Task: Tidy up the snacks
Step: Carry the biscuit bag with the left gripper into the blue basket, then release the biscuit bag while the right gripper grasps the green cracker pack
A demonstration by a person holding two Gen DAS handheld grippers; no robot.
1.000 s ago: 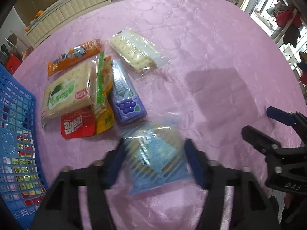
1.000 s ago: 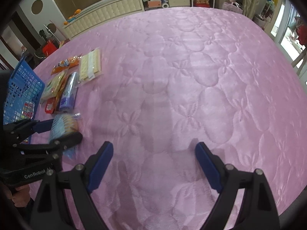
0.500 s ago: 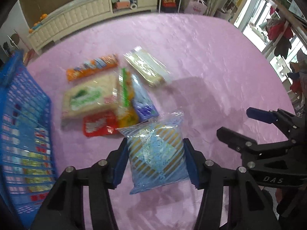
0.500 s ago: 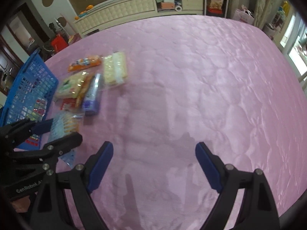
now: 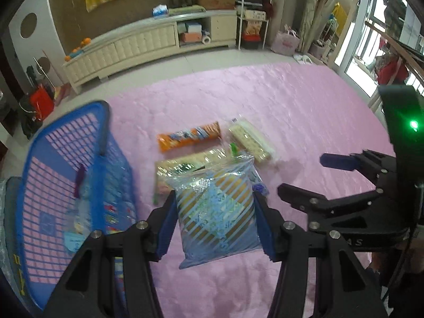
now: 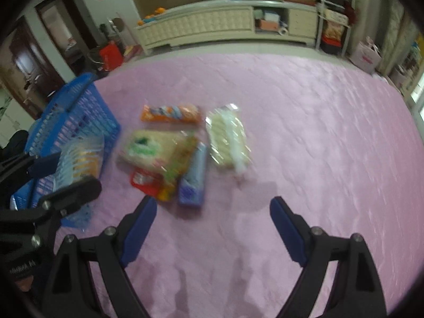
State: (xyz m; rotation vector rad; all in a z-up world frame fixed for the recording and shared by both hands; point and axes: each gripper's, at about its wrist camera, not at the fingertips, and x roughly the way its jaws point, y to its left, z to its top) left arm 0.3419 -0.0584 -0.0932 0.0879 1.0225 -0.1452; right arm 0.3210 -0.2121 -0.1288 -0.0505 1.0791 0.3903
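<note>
Now the left gripper [image 5: 216, 222] squeezes one blue striped see-through snack bag [image 5: 217, 212], lifted above the pink quilted cover [image 5: 304, 111]. Six more packets lie beside one blue plastic basket [image 5: 66, 175] near the cover's left edge. Right gripper [image 6: 212, 222] is wide open, empty.

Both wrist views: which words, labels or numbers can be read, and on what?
"AS": white letters on the right tool's black body, start hidden.
Left tool's body print: blurred, unreadable.
Snack packs and blue basket labels: too blurred to read.
</note>
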